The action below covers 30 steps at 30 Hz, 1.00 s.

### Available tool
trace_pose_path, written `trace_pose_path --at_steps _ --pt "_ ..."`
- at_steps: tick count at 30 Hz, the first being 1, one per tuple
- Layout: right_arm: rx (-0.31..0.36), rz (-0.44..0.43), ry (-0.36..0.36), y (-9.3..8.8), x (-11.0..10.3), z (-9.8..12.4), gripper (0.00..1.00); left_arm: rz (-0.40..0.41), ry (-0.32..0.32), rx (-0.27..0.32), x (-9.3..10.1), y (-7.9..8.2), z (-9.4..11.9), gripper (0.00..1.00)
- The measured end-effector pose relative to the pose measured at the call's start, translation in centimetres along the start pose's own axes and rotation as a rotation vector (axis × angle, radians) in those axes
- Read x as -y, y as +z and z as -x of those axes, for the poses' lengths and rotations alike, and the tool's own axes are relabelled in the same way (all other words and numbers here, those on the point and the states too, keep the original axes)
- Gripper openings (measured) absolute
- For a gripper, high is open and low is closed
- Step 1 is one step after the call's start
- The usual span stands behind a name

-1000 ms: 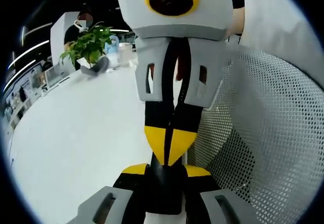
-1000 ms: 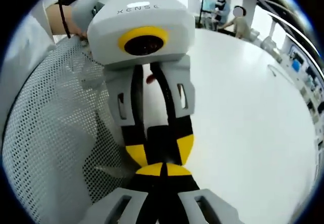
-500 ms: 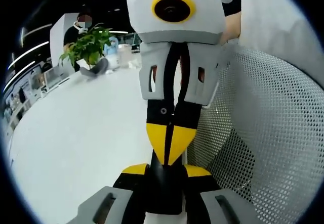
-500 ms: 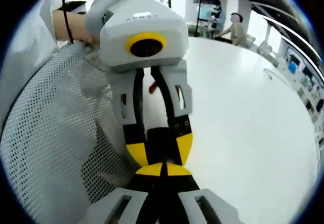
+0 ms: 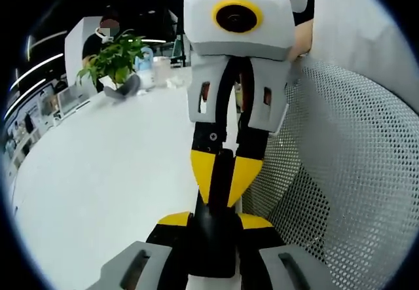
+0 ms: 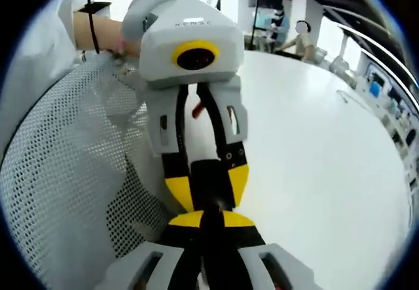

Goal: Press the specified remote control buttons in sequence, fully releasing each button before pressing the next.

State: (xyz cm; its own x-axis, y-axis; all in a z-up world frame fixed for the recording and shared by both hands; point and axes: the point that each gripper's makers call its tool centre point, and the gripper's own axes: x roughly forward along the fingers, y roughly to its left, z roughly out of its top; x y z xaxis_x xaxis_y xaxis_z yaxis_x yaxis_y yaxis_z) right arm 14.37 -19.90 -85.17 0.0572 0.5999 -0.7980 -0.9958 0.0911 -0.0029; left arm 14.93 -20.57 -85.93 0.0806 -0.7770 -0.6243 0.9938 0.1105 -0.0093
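A black remote [image 5: 213, 244] stands between the yellow-tipped jaws of my left gripper [image 5: 215, 221], which is shut on it. In the right gripper view the same remote [image 6: 209, 172] shows as a dark block held in the left gripper [image 6: 208, 186], which reaches down from the top. My right gripper [image 6: 209, 219] faces it tip to tip. Its yellow fingertips [image 5: 204, 171] stand a narrow gap apart right at the remote's end, with dark showing between them. The remote's buttons are hidden.
A white mesh chair back [image 5: 340, 172] [image 6: 65, 172] stands close beside both grippers. The white table [image 5: 98, 172] spreads away on the other side. A potted plant [image 5: 114, 61] and a seated person [image 6: 302, 35] are at the far edge.
The right gripper's fingertips were pressed together against the remote's end; now they have parted a little. Seen from each camera, the opposite gripper has tilted and drawn slightly back.
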Motion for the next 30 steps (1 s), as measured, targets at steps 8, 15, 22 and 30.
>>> trace_pose_path --at_steps 8,15,22,30 --pt "0.006 -0.033 -0.017 -0.5 0.8 0.4 0.18 0.005 0.004 0.002 0.0 0.0 0.0 0.26" --pt "0.003 -0.024 -0.004 -0.7 0.7 0.4 0.22 0.006 0.004 0.003 0.0 0.0 0.0 0.26" --pt "-0.044 0.006 0.013 -2.1 0.2 0.3 0.27 0.007 0.005 0.004 0.0 0.0 0.0 0.26" --pt "-0.025 -0.026 0.023 -2.3 0.6 0.2 0.23 0.007 0.003 0.009 0.0 0.0 0.0 0.26"
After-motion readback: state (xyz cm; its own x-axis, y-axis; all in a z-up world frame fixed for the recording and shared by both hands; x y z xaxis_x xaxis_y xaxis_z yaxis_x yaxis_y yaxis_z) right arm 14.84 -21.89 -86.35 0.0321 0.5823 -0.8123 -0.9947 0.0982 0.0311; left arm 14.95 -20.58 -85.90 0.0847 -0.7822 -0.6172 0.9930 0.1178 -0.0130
